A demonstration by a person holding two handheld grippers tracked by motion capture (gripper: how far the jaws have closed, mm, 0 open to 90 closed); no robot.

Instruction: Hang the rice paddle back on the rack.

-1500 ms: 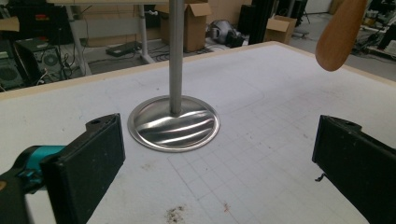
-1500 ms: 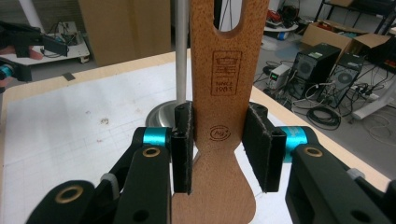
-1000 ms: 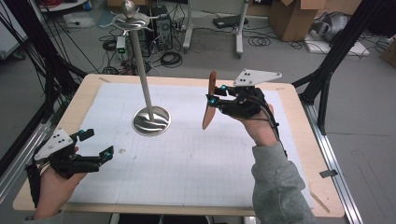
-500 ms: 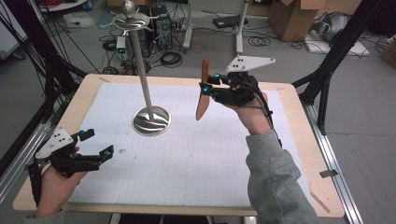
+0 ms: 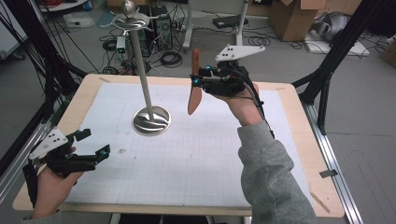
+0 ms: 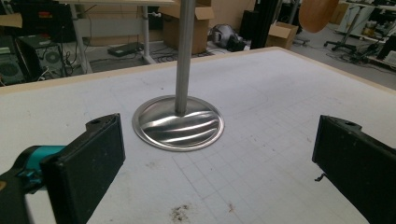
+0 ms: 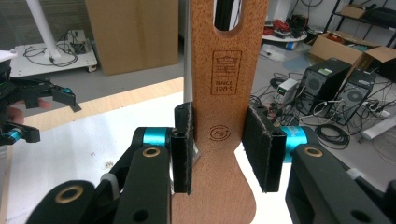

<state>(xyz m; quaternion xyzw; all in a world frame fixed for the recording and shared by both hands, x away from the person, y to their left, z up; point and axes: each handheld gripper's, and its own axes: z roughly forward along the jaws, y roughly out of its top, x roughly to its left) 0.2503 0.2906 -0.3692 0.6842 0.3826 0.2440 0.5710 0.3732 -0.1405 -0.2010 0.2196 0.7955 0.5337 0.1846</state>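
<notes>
A wooden utensil (image 5: 194,91) with a slotted handle (image 7: 219,93) stands upright in the air over the far middle of the table. My right gripper (image 5: 198,79) is shut on it, both pads pressing its flat sides (image 7: 219,149). To its left stands a metal stand (image 5: 140,70) with a round base (image 6: 177,123) and hooks on top (image 5: 130,18). The utensil hangs right of the pole, apart from it. At the table's front left corner my left gripper (image 5: 93,142) stays low with its jaws wide open and nothing between them (image 6: 219,158).
A white gridded mat (image 5: 196,158) covers the wooden table (image 5: 299,140). A small dirt smudge (image 6: 180,212) lies on the mat near the left gripper. Black frame posts (image 5: 327,70) stand at the table's sides. Boxes, cables and computers lie on the floor beyond.
My right gripper has carried the wooden utensil up and leftward, closer to the stand's pole. The left gripper has kept still.
</notes>
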